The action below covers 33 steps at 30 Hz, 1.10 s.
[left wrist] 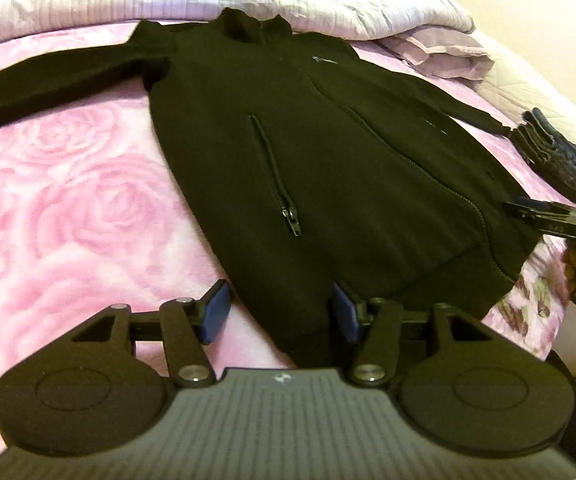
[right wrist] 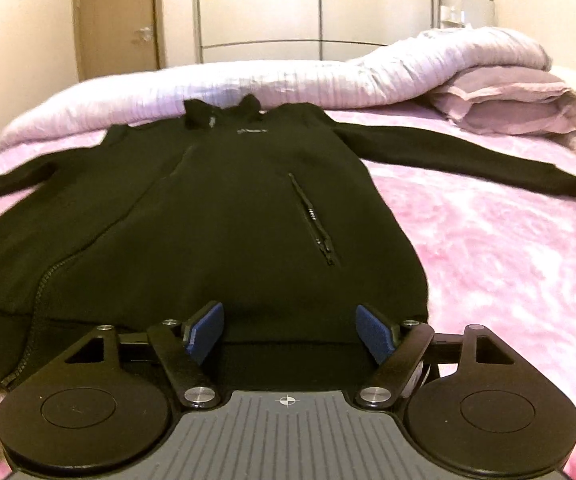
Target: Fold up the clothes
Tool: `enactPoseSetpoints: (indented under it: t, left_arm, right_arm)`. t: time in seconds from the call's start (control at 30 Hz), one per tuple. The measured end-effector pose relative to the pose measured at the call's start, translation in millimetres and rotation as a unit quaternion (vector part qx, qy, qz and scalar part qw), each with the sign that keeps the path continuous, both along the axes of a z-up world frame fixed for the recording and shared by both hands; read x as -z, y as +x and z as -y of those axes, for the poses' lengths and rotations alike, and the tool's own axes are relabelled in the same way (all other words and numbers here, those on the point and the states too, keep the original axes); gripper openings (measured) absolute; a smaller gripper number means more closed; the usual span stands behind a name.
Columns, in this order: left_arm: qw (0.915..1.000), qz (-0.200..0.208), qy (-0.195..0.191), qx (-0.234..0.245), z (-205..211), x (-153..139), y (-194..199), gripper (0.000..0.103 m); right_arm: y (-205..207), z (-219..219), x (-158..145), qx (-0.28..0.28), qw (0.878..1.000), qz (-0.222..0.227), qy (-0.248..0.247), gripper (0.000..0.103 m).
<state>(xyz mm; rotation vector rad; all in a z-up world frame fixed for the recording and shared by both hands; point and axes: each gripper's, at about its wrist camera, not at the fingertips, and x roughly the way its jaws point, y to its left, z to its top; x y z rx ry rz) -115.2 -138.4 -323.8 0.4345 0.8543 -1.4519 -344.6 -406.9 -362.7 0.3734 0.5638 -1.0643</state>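
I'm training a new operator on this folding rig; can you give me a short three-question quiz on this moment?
1. True or false: the black jacket lies flat with both sleeves spread out.
2. Which gripper has its jaws open: A) left gripper only, B) right gripper only, C) both?
3. Fill in: both grippers sit at the jacket's ____ edge.

Key: 1 true; 2 C; 3 bottom hem.

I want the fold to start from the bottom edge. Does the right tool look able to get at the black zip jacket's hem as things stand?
Probably yes. The right tool is open, its blue pads straddling the hem of the black zip jacket, which lies flat on the pink rose blanket with nothing over that edge.
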Motion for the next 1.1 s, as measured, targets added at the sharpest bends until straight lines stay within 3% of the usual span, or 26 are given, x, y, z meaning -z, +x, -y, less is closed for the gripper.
enactPoseSetpoints:
  t: [0.07, 0.17, 0.3, 0.43, 0.6, 0.83, 1.1]
  left_arm:
    - [0.9995, 0.024, 0.006, -0.020, -6.5, -8.1, -4.4, 0.051]
    - [0.9931, 0.092, -0.014, -0.071, -28.2, -32.7, -15.2, 0.055]
    - [0.9832, 0.102, -0.063, -0.137, -64.5, -67.7, -26.6, 0.064]
    - [0.9821, 0.107, -0.077, -0.134, -94.2, -85.5, -36.4, 0.064]
    - [0.9748, 0.151, -0.070, -0.149, -119.7, -93.3, -34.6, 0.064]
    - [0.9692, 0.141, -0.078, -0.186, -152.2, -100.0, -19.0, 0.065]
    - [0.9678, 0.143, -0.062, -0.198, -163.4, -95.5, -15.6, 0.065]
  right_arm:
    - [7.0, -7.1, -10.8, 0.034, 0.999, -0.006, 0.017, 0.076]
    - [14.7, -24.0, -35.4, 0.049, 0.997, 0.033, 0.041, 0.077]
    - [23.0, -50.7, -71.2, 0.064, 0.995, 0.053, 0.050, 0.078]
    - [22.5, -68.5, -100.3, 0.091, 0.989, 0.091, 0.076, 0.078]
    - [38.7, -91.4, -128.7, 0.091, 0.992, 0.057, 0.072, 0.079]
    - [64.6, -129.1, -130.9, 0.088, 0.995, -0.009, 0.047, 0.079]
    - [83.6, -131.6, -106.1, 0.057, 0.996, -0.024, 0.066, 0.079]
